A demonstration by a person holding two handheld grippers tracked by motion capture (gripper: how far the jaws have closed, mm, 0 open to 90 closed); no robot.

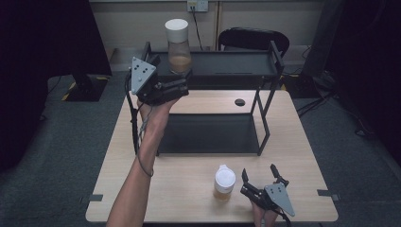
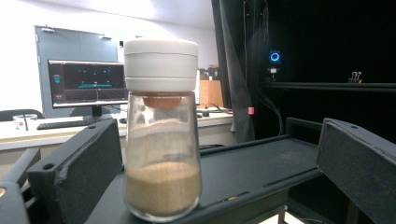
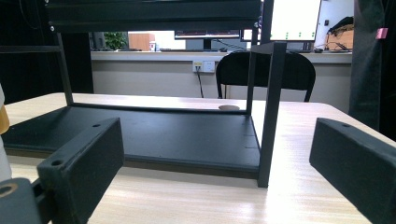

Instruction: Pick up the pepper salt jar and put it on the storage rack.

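A clear jar [image 1: 178,47] with a white lid and brown powder in its bottom stands at the left end of the black rack's top shelf [image 1: 236,64]. My left gripper [image 1: 183,88] is raised just in front of it. In the left gripper view the jar [image 2: 161,140] stands between the wide-apart jaws, and my left gripper [image 2: 217,156] is open, not touching it. A smaller white-lidded jar [image 1: 224,182] stands on the table near the front edge. Just right of it, my right gripper [image 1: 259,171] rests open; in its own view, my right gripper [image 3: 219,158] faces the rack's lower shelf [image 3: 154,135].
The rack's front right post [image 3: 270,116] rises close ahead of the right gripper. A cable hole [image 1: 239,102] sits in the wooden table [image 1: 302,156] behind the rack. A black chair [image 1: 253,39] stands beyond the table. Dark curtains hang at both sides.
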